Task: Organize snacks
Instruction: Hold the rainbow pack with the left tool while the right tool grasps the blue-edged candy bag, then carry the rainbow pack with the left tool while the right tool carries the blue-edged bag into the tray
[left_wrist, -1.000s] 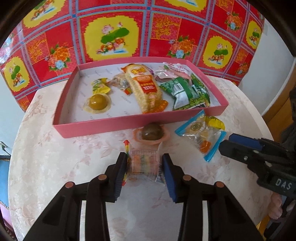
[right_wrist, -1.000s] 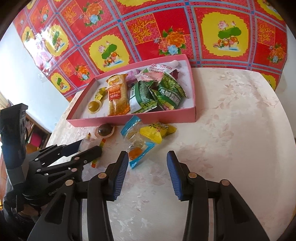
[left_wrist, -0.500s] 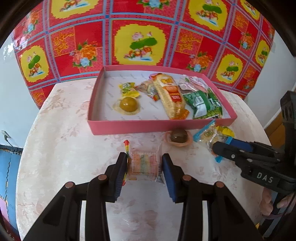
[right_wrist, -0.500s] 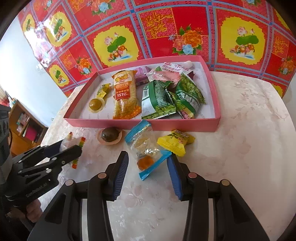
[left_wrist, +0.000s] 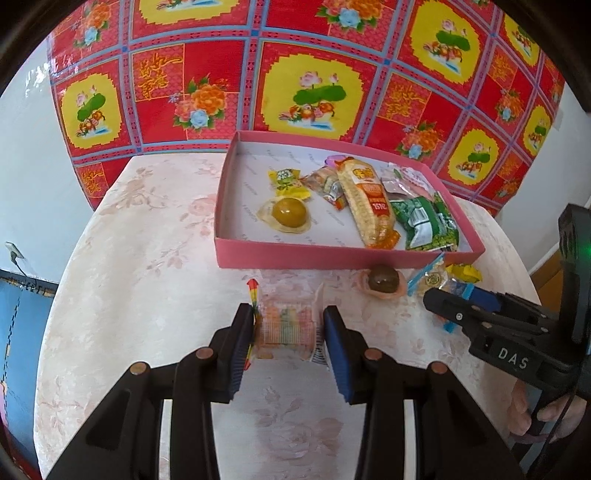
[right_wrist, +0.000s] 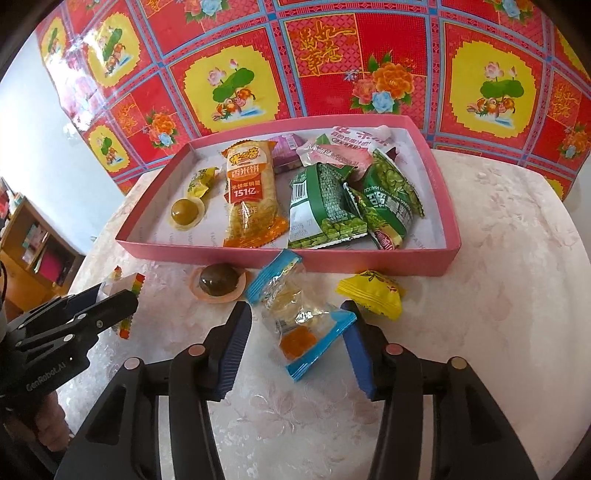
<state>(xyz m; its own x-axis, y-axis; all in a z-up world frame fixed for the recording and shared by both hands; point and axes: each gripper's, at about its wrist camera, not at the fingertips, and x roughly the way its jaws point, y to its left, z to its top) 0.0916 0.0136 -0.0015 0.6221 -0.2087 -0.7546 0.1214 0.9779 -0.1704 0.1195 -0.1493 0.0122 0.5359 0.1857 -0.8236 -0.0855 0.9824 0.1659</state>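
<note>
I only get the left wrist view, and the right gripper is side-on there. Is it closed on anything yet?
Observer: No. The right gripper is open, its fingers either side of the clear snack packet with blue ends, which lies on the table.
Operator: Anything close beside that packet?
Observer: A small yellow wrapped packet lies just right of it, in front of the pink cardboard box.
Operator: I count one green bag in the box.
Observer: At least two green foil packets overlap there.
</note>
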